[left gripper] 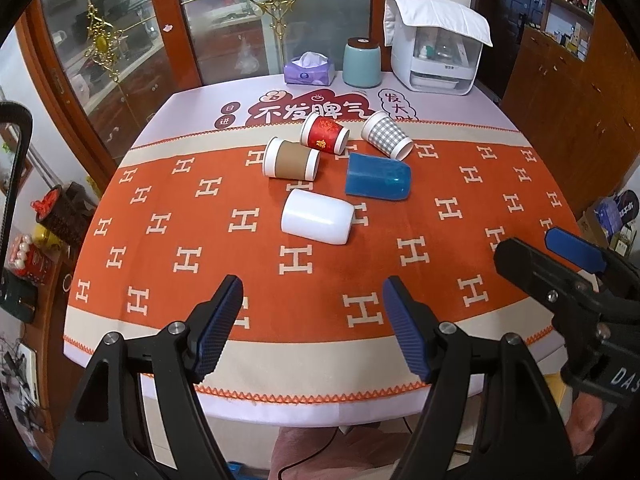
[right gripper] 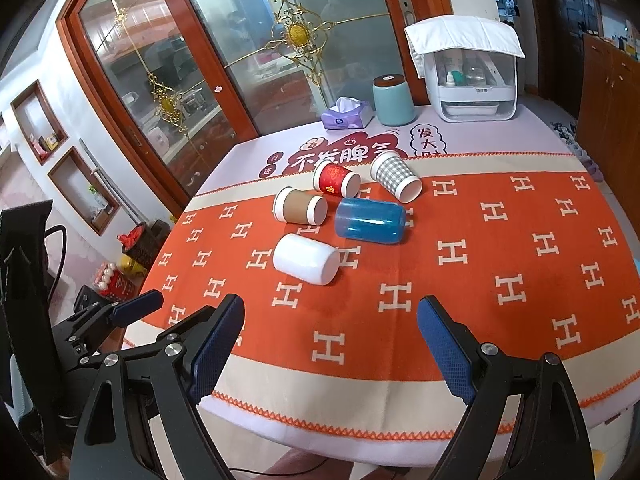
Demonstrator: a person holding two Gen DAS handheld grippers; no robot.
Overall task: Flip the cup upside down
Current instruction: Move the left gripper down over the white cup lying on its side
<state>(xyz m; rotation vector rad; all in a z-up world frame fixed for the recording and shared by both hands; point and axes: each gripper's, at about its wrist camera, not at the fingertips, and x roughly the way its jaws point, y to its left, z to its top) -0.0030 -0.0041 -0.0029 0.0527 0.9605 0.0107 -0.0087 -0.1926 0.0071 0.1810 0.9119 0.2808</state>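
The left tool [left gripper: 312,312] is spread wide above the near table [left gripper: 320,384] edge. Five cups lie on their sides mid-table on the orange H-patterned cloth: brown paper cup [left gripper: 291,159], smooth white cup [left gripper: 318,216], red printed cup [left gripper: 325,133], translucent blue cup [left gripper: 378,176], grey gingham cup [left gripper: 386,135]. The right tool [right gripper: 330,334] is likewise spread, gripping nothing.

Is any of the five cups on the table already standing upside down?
No, the white cup, blue cup, brown cup, red cup and checked cup all lie on their sides.
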